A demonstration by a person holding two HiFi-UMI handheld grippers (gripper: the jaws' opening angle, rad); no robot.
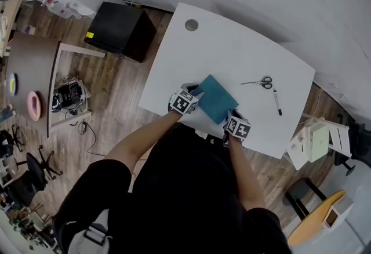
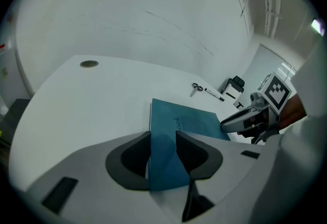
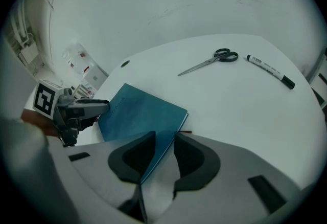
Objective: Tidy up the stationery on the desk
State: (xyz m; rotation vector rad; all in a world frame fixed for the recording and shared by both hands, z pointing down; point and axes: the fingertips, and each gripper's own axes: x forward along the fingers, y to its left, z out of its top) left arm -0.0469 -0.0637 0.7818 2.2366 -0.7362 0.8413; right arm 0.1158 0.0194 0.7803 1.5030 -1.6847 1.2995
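Observation:
A teal notebook [image 1: 216, 98] lies near the front edge of the white desk [image 1: 232, 55]. My left gripper [image 1: 194, 93] is shut on the notebook's left corner [image 2: 164, 159]. My right gripper [image 1: 232, 119] is shut on its right corner [image 3: 158, 149]. Each gripper shows in the other's view, the right gripper [image 2: 253, 120] and the left gripper [image 3: 76, 110]. Scissors [image 1: 259, 82] and a black marker [image 1: 277, 101] lie on the desk to the right, the scissors [image 3: 209, 61] and the marker [image 3: 270, 70] also in the right gripper view.
A round cable hole [image 1: 191, 25] sits at the desk's far left. A black cabinet [image 1: 120, 29] stands left of the desk on the wood floor. A white and green shelf unit [image 1: 316, 141] stands at the desk's right end.

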